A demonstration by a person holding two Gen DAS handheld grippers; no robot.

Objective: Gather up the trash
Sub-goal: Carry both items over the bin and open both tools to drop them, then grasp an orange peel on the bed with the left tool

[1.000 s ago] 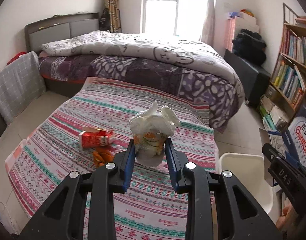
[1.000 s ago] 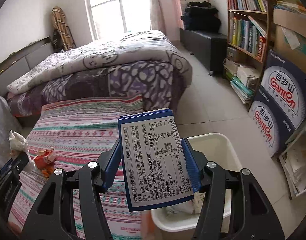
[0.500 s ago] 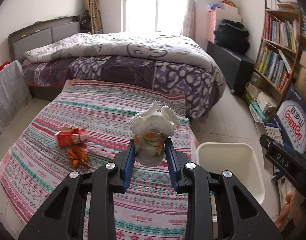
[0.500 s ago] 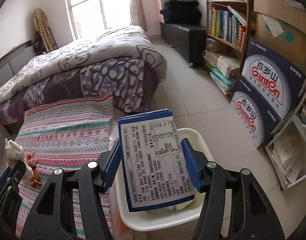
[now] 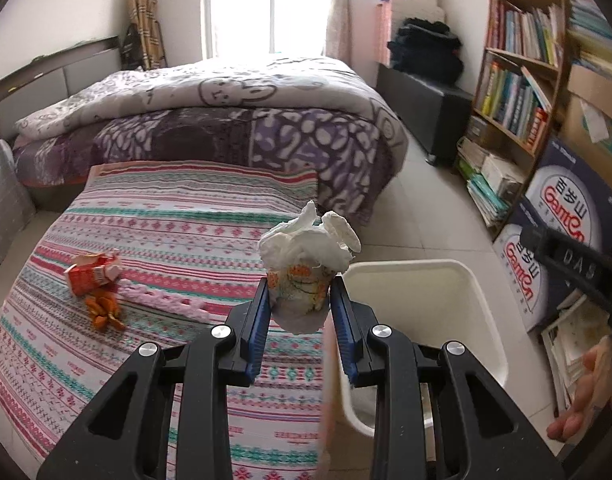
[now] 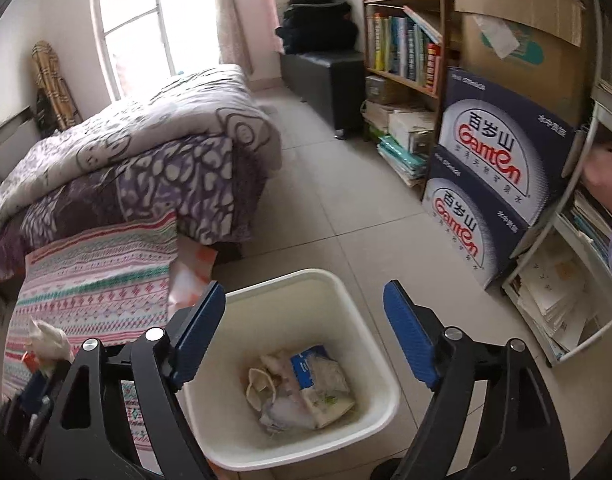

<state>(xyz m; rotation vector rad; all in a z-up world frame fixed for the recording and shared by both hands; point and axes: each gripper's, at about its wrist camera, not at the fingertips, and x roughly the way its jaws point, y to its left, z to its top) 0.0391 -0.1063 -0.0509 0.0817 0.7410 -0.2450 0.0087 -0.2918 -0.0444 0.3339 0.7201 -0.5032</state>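
My left gripper (image 5: 300, 300) is shut on a paper cup stuffed with white tissue (image 5: 302, 264), held above the striped table's right edge, just left of the white trash bin (image 5: 481, 304). My right gripper (image 6: 304, 332) is open and empty above the same bin (image 6: 381, 360). A blue and white packet (image 6: 317, 376) lies inside the bin on other crumpled trash. A red carton (image 5: 90, 274) and orange peel scraps (image 5: 104, 310) lie on the striped cloth at the left. The cup also shows in the right wrist view (image 6: 50, 340).
A bed with a purple quilt (image 5: 234, 120) stands behind the striped table (image 5: 166, 240). Bookshelves (image 5: 517, 80) and blue Ganten boxes (image 6: 501, 160) line the right wall. A black bench (image 5: 425, 108) stands near the window. Tiled floor lies between bed and shelves.
My right gripper has opened and the blue and white packet has dropped into the bin. My left gripper has moved right towards the bin, still holding the cup.
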